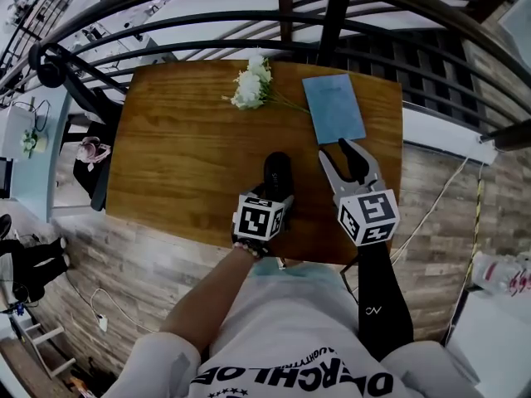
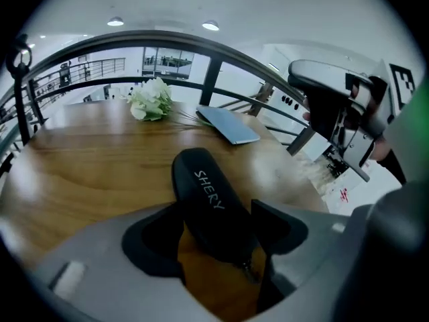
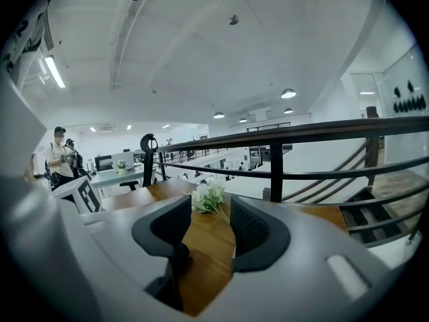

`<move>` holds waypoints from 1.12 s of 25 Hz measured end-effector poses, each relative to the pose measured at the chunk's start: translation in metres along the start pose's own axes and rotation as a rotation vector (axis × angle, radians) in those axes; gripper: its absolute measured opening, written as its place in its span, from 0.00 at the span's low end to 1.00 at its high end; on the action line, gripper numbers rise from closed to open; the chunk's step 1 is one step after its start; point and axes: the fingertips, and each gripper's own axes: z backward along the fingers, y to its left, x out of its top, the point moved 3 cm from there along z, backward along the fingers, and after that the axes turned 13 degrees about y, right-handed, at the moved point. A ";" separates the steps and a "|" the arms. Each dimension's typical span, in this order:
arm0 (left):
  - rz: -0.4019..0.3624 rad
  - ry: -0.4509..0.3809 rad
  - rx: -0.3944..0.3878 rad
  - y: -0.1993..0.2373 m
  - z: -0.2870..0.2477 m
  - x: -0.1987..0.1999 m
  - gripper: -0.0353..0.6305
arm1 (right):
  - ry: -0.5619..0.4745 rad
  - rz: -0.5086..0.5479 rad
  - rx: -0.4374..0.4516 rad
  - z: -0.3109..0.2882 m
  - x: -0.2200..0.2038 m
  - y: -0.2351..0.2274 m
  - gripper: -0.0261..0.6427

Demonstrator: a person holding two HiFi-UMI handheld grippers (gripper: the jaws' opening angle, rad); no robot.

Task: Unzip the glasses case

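A black glasses case (image 1: pixel 278 171) (image 2: pixel 204 200) with white lettering lies on the wooden table (image 1: pixel 174 148), its zipper pull (image 2: pixel 248 268) at the near end. My left gripper (image 1: pixel 274 196) (image 2: pixel 218 228) points down over that near end, and its dark pads (image 2: pixel 157 240) stand against both sides of the case. To the right of the case, my right gripper (image 1: pixel 340 151) (image 3: pixel 211 210) hangs above the table with its jaws apart and nothing between them; it points toward the far edge.
White flowers (image 1: pixel 251 85) (image 2: pixel 151 99) (image 3: pixel 209 196) lie at the table's far edge, a blue notebook (image 1: pixel 333 106) (image 2: pixel 231 125) to their right. A dark curved railing (image 1: pixel 332 15) runs behind the table. The near table edge is just behind both grippers.
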 end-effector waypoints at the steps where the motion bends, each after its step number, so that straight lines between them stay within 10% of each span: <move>1: -0.045 0.026 -0.022 0.001 0.001 0.000 0.53 | 0.003 -0.004 -0.003 0.000 -0.002 -0.002 0.36; 11: -0.678 0.265 -0.135 -0.006 0.019 0.004 0.24 | -0.002 -0.015 -0.006 0.004 -0.003 -0.002 0.36; 19: -0.686 0.159 -0.090 -0.030 0.022 0.010 0.35 | 0.064 0.005 0.007 0.000 -0.020 -0.006 0.34; 28: -0.568 0.009 0.128 -0.041 0.004 0.029 0.36 | 0.538 0.369 0.254 -0.038 -0.123 0.025 0.27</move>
